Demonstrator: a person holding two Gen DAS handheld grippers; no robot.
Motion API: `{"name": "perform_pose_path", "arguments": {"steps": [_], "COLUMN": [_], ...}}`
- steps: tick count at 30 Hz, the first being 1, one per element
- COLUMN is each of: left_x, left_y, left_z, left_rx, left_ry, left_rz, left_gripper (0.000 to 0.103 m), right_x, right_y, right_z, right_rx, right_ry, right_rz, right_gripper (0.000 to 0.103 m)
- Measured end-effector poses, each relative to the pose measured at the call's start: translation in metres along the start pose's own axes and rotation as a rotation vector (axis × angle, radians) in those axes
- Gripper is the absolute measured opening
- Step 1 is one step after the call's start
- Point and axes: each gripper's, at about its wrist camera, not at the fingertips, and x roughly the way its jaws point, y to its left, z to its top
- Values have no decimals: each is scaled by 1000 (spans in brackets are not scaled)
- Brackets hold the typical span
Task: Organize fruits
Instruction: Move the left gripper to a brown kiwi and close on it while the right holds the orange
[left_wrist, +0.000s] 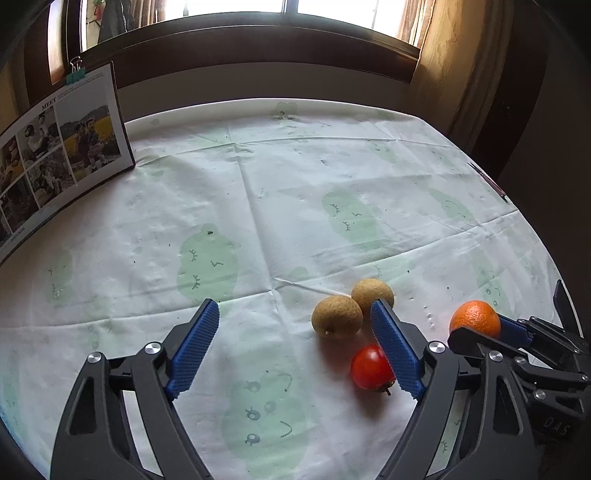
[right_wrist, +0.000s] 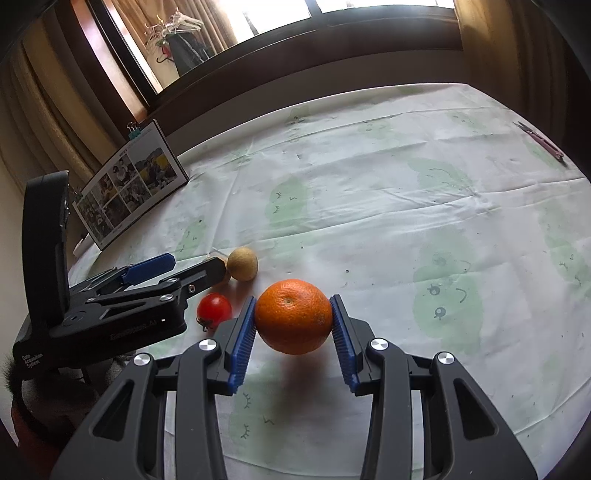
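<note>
Right gripper (right_wrist: 293, 325): clamped on the orange (right_wrist: 293, 315), which is held just above the tablecloth (right_wrist: 369, 206).
Left gripper (left_wrist: 295, 343): jaws spread wide, nothing between them.
Tomato (left_wrist: 371, 367): partly hidden behind the left gripper's right pad.
Brown fruits (left_wrist: 337, 316): two, touching; one largely hidden in the right wrist view.
Photo board (left_wrist: 55, 147): cut off at left.

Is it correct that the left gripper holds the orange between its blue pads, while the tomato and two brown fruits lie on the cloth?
Not quite: the right gripper holds the orange, as the right wrist view shows. The left gripper is open and empty. The tomato and two brown fruits do lie on the cloth.
</note>
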Motion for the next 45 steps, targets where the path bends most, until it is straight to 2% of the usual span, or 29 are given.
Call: {"name": "perform_pose_path", "arguments": {"steps": [3,11,16,18,20,22,30,34,39,40,45], "left_x": [-1,-19,-22,-26,-25,-22,-8,1,7,7,6], "left_y": [8,28,24,18,11,5,-6,-5,-7,-7,-7], "left_z": [0,0,0,0,1,1,0,-2,-1,0,0], "left_rx": [-21,-37,-35,-25,-15,-1,29,24,34,35,37], "left_ry": [-2,-57,-75,-101,-106,-102,-46,-8,-7,-6,-3], "left_rz": [1,98,103,91,62,30,-38,-83,-89,-93,-91], "left_gripper": [86,86,86,81,69,64,60,44,37,31,29], "right_x": [-1,-2,-2,-2,-1,-1,4,4,5,5,6], "right_y": [0,-2,-2,-2,-1,-1,-2,-2,-2,-2,-3], "right_z": [1,2,1,1,1,1,0,0,0,0,-1], "right_rx": [3,5,6,8,7,4,-3,-4,-8,-11,-21], "right_ry": [-3,-1,0,0,1,2,13,14,15,16,19], "right_rz": [1,6,5,3,2,2,-5,-5,-7,-9,-12], "right_gripper": [40,40,41,41,41,41,41,41,41,41,41]}}
